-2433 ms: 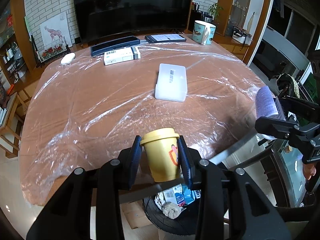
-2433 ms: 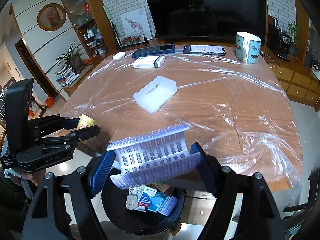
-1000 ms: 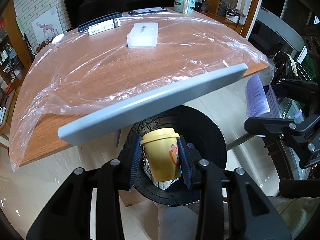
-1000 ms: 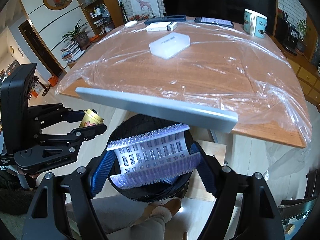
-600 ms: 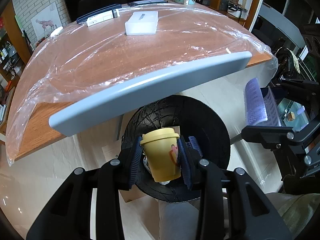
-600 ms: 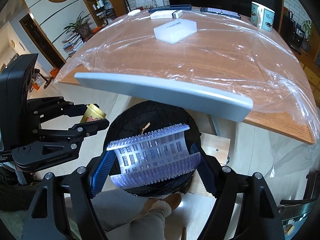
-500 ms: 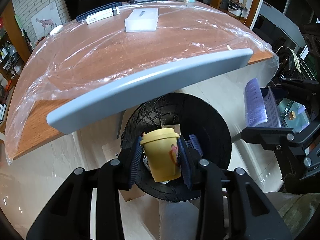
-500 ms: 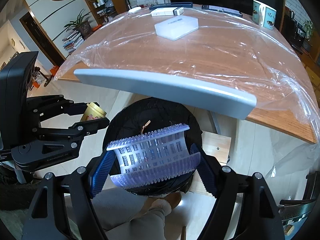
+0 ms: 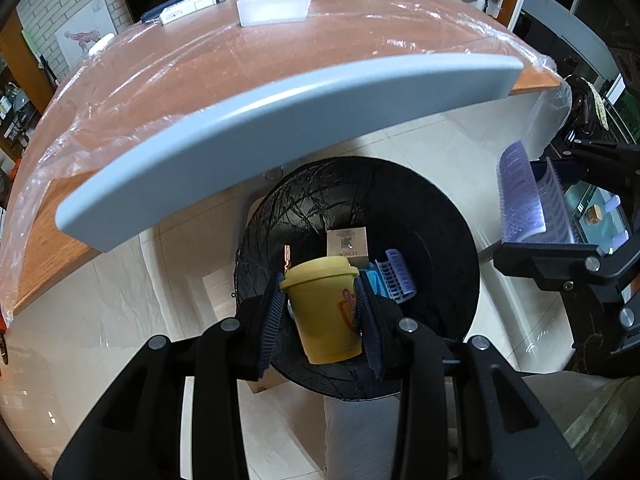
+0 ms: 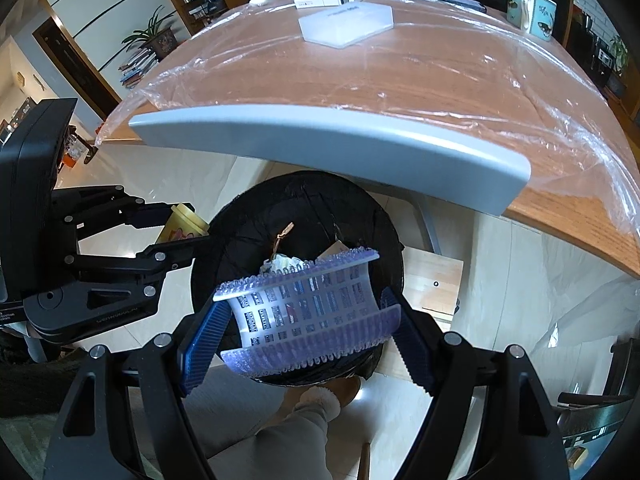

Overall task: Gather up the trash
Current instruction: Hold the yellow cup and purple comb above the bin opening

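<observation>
Left wrist view: jaws clamp yellow cup [image 9: 324, 312] over bin [image 9: 432, 208]; right jaws clamp plastic tray [image 10: 308, 312].

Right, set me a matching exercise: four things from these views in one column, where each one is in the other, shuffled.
1. yellow cup
2. purple hair roller
3. white box
4. L'Oreal carton

a. on the plastic-covered table
b. inside the black bin
c. in the left hand-held gripper
d. in the right hand-held gripper

Pairs: 1-c, 2-d, 3-a, 4-b

Bin [image 9: 448, 216] contents — partly hidden, perhaps cartons.
</observation>
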